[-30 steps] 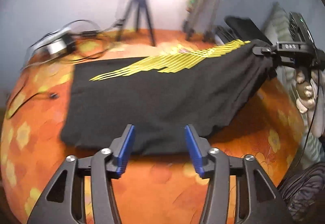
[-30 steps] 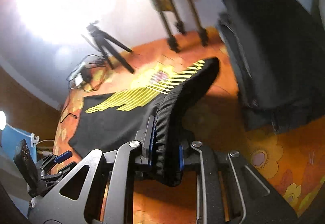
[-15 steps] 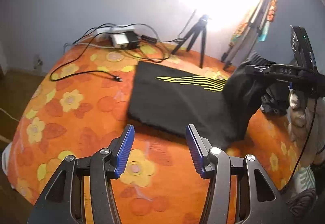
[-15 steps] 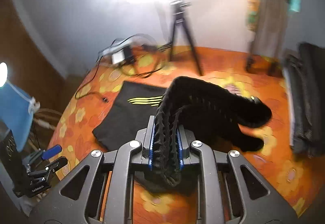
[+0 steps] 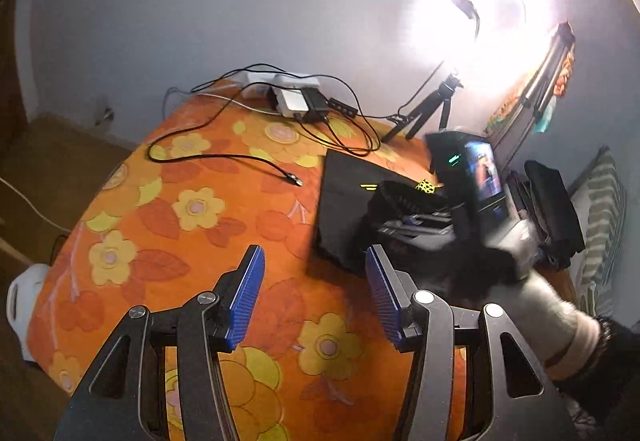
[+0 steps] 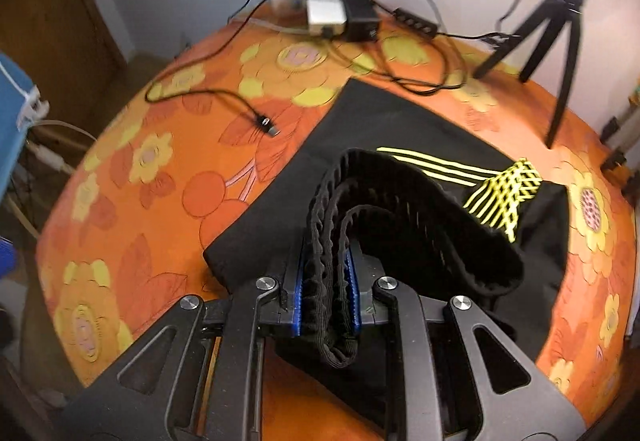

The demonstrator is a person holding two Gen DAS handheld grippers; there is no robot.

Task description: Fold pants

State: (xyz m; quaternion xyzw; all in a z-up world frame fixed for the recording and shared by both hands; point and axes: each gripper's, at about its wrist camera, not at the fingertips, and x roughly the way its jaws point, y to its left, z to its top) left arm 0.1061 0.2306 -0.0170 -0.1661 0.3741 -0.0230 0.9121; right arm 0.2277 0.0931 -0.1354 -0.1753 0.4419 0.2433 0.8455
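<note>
Black pants [image 6: 384, 121] with yellow stripes [image 6: 444, 167] lie on the orange flowered bedspread [image 6: 160, 177]. My right gripper [image 6: 326, 293] is shut on the ribbed waistband [image 6: 384, 197] and holds it folded over the lower part of the pants. In the left wrist view the pants [image 5: 344, 197] lie right of centre, with the right gripper's body [image 5: 472, 185] and the gloved hand [image 5: 548, 301] over them. My left gripper [image 5: 314, 297] is open and empty above the bedspread [image 5: 192, 209], just left of the pants' near corner.
A power strip with adapters [image 5: 296, 99] and loose cables [image 5: 224, 161] lie at the back left. A small tripod [image 5: 432, 109] stands behind the pants under a bright lamp. Dark folded clothes [image 5: 556, 209] and a striped pillow [image 5: 604, 209] lie at the right.
My right gripper has carried the waistband back over the pants toward the left, doubling them. My left gripper has pulled back and away from the pants' edge, staying open.
</note>
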